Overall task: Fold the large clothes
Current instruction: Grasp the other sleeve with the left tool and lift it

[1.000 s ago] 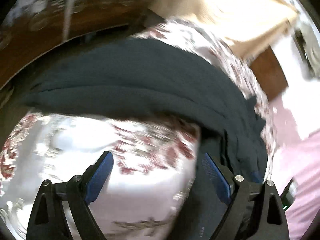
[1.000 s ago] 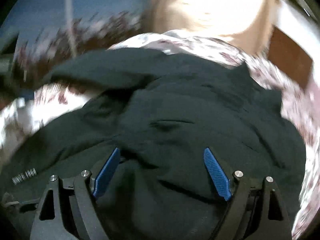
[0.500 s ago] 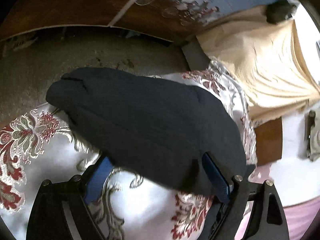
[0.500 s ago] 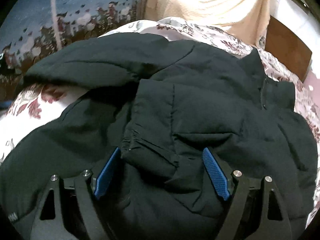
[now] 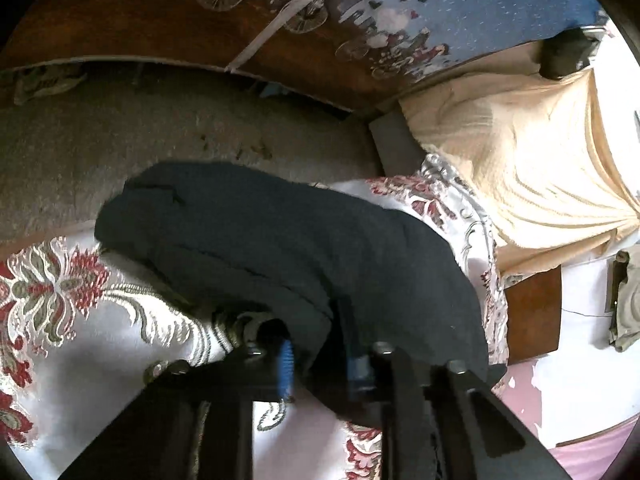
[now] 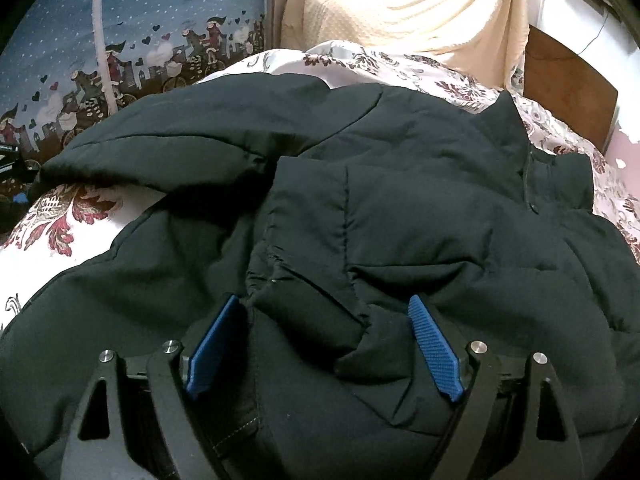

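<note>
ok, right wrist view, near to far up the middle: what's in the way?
Right hand-held gripper, jaws wide apart → folded sleeve cuff → black jacket → floral bedspread → cream blanket.

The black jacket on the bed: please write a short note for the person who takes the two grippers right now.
Left gripper: closing on a fold of the black jacket, at the sleeve that lies across the floral bedspread; cloth is between its fingers.
Right gripper: open, fingers on either side of the cuff of the other sleeve, which lies over the jacket's body; not gripping.
Jacket: spread on the bedspread, collar at the far side.
Done: one sleeve already lies across the body.
Left: probably bring the left sleeve in over the body, then fold the body and smooth it.
</note>
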### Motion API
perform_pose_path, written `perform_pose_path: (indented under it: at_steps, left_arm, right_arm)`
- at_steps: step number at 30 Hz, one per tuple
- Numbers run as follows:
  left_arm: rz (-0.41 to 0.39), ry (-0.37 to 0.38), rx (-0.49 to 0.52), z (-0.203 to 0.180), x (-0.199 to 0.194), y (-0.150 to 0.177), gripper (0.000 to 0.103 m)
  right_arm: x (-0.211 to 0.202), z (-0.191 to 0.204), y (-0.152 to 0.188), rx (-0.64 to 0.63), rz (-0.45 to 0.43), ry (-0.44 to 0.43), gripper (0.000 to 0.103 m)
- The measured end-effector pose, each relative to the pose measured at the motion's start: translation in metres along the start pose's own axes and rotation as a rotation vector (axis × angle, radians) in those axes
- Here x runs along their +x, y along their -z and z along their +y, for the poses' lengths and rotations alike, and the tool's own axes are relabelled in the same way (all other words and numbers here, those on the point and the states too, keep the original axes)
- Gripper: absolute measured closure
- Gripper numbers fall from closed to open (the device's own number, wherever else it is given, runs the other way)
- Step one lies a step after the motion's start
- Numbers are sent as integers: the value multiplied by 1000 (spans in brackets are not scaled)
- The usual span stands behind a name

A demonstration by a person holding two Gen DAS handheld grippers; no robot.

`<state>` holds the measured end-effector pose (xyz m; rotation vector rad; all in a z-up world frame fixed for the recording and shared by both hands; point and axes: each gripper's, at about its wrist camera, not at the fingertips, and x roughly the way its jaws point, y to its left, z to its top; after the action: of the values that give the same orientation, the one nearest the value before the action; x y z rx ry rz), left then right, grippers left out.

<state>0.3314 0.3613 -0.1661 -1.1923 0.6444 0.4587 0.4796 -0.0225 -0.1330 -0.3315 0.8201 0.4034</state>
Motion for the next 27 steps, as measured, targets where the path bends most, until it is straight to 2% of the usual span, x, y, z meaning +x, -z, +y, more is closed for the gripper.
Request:
perform_pose_path:
  at_steps: [5,9,14,17,23,27]
  left_arm:
    - [-73,-29,160,-29,-14,5,94]
    - [-140,-27,276,-57,-36,11,95]
    - [-212,5,418,-99,-64,25,96]
    - [-245,30,508,-129,-78,41,96]
    - [-246,92,680,-184,-87,85,96]
    - [-225,140,824,-218,-88,125,96]
  right_arm:
    - [-2,2,0,-3,-9,11,20]
    - [-20,-2,-2,29,-53,-45,20]
    - [-52,-16,-6,104,-113,-91,20]
    - [-69,-22,-7,107,-130,-94,20]
    - [-100,-45,-5,99,-145,-51,20]
    - [-123,-79,6,135,-150,0,20]
